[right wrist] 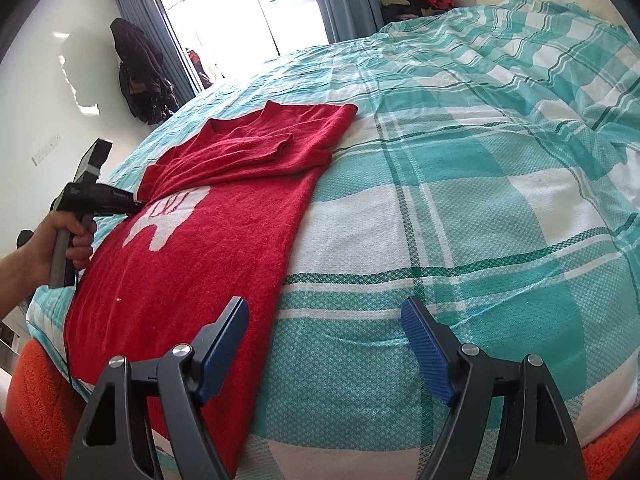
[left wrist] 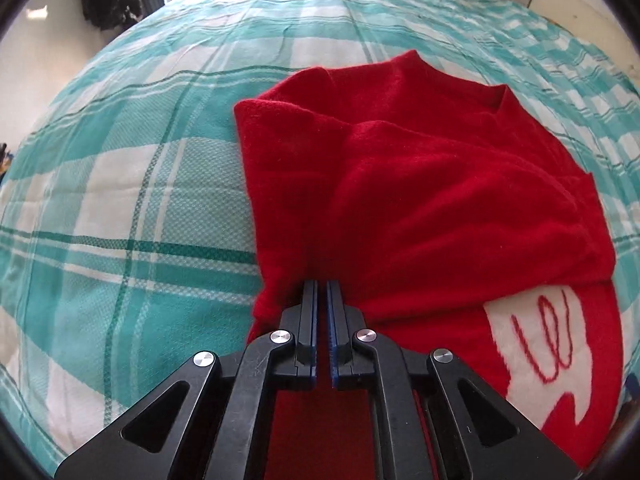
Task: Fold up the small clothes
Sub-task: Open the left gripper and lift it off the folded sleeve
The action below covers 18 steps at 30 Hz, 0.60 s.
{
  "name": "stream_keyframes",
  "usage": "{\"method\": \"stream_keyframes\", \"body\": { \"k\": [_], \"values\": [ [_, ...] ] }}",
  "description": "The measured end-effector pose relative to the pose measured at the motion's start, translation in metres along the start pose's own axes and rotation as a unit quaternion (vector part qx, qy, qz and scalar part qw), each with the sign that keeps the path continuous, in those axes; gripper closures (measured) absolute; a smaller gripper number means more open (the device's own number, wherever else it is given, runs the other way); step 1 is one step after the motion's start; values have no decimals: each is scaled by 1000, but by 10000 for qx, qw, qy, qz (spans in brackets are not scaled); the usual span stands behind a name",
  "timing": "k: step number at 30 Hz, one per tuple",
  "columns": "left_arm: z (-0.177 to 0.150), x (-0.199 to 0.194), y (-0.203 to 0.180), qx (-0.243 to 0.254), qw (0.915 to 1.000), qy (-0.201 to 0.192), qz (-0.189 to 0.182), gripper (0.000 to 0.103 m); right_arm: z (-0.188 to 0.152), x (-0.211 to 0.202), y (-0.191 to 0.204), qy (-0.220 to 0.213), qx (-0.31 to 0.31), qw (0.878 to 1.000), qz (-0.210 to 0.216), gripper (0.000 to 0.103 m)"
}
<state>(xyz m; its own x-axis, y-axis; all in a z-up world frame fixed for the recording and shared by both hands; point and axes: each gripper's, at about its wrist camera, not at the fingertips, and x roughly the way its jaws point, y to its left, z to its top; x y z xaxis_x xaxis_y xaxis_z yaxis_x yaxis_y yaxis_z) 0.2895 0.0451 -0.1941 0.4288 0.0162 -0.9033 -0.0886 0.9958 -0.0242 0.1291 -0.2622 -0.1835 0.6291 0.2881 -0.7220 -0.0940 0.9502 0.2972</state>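
A red knit sweater (right wrist: 224, 208) with a white motif (right wrist: 168, 216) lies on the bed, one sleeve folded across its chest. In the left wrist view the sweater (left wrist: 420, 200) fills the middle and right. My left gripper (left wrist: 322, 292) is shut on a bunched fold of the sweater at its side; it also shows in the right wrist view (right wrist: 134, 202), held in a hand at the sweater's left edge. My right gripper (right wrist: 324, 312) is open and empty, above the sweater's lower right edge and the bedspread.
The bed carries a teal and white checked bedspread (right wrist: 480, 200), rumpled at the far right. An orange fuzzy bed edge (right wrist: 36, 400) runs along the near side. Dark clothes (right wrist: 140, 76) hang on the wall by the window. A clothes pile (right wrist: 420, 0) sits beyond the bed.
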Motion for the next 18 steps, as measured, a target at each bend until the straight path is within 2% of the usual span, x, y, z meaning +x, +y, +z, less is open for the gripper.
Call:
{"method": "stream_keyframes", "body": {
  "k": [2,5,6,8,9,11,12,13,15,16,18],
  "values": [
    [3,-15,3,73,9998,-1,-186,95,1,0,-5,-13,125,9999,48,25],
    [28,-36,13,-145,9981,-472,-375,84,3,4,-8,23,179,9998,101,25],
    [38,-37,13,-211,9971,-590,-440,80,4,6,-8,29,159,9998,102,25],
    [54,-21,8,-178,9974,-520,-462,76,4,9,-5,53,104,9999,100,25],
    [59,-4,3,-51,9987,-365,-349,73,5,11,-4,63,84,9999,99,25],
    [65,38,1,26,9999,79,102,72,5,11,-3,59,66,9999,90,25],
    [64,46,5,-138,9999,-9,67,71,6,11,-3,52,78,9999,91,25],
    [64,46,8,-343,9993,-156,27,70,6,11,-4,44,103,9999,91,25],
    [65,41,9,-607,9981,-141,35,67,7,10,-6,30,149,9999,60,25],
    [66,35,6,-583,9982,-127,58,65,7,8,-7,14,176,9998,38,25],
    [61,16,-1,-337,9991,-221,142,53,8,6,-10,-29,220,9998,25,25]
  ]
}}
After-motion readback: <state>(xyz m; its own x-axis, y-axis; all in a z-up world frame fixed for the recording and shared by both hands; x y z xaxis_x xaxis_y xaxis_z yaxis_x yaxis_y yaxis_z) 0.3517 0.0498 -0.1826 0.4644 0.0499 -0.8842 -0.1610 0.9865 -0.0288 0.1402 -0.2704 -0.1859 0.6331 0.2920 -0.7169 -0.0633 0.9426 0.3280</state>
